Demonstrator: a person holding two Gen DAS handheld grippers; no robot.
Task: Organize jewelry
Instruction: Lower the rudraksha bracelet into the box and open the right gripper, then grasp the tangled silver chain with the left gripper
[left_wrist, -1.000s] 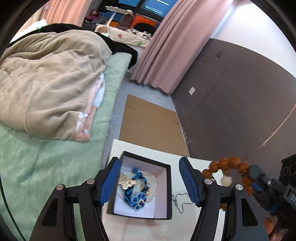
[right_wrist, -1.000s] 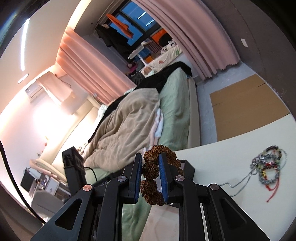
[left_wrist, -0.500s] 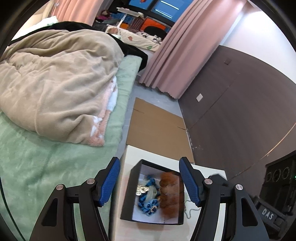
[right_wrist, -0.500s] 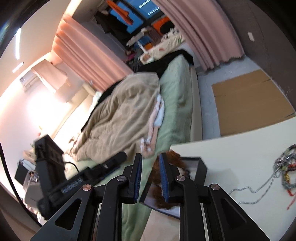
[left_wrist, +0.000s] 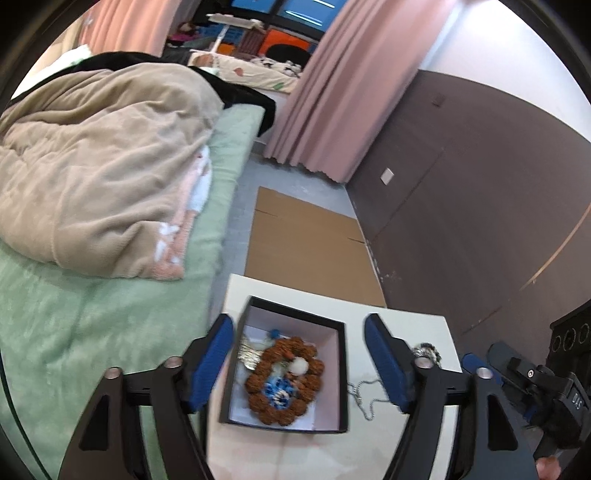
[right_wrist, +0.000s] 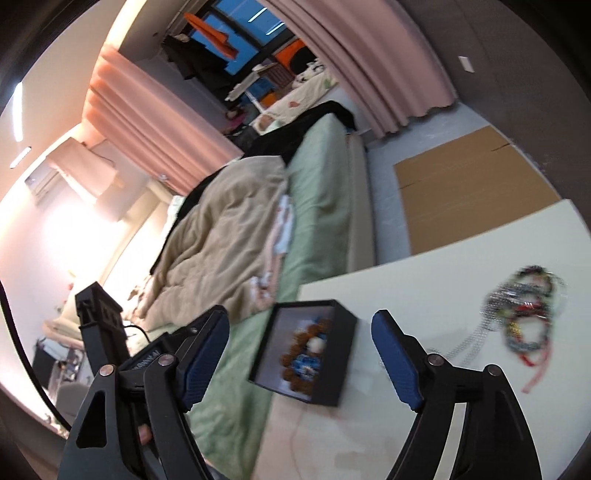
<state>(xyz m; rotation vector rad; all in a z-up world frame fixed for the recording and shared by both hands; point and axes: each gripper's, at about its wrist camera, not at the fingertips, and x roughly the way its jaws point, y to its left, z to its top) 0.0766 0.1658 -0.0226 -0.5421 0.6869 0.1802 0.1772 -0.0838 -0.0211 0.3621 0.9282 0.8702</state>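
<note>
Left wrist view: the left gripper (left_wrist: 299, 363) has its jaws spread wide and holds nothing. Between its blue pads sits the black box (left_wrist: 288, 369) with a pale lining, on the white counter (left_wrist: 399, 321). Inside the box lies the brown bead bracelet (left_wrist: 284, 380), a ring with a white pompom at its 1 o'clock and a blue ornament (left_wrist: 279, 393) showing through its middle; a gold piece (left_wrist: 249, 356) lies at the bracelet's 10 o'clock. A silver chain (left_wrist: 364, 400) trails on the counter just beside the box at 3 o'clock. The other gripper's body shows at the frame's 4 o'clock. A bed (left_wrist: 74, 325) with a beige blanket (left_wrist: 96, 177) fills the 9 o'clock side, and flat cardboard (left_wrist: 306, 243) lies on the floor at 12 o'clock from the box.

Right wrist view: the right gripper (right_wrist: 299, 362) is released, jaws wide apart and empty. The box (right_wrist: 336, 354) stands between them, near the counter's (right_wrist: 424, 291) edge, with the bracelet (right_wrist: 306, 354) inside, blurred. A tangle of jewelry (right_wrist: 524, 314) lies well apart at 3 o'clock.
</note>
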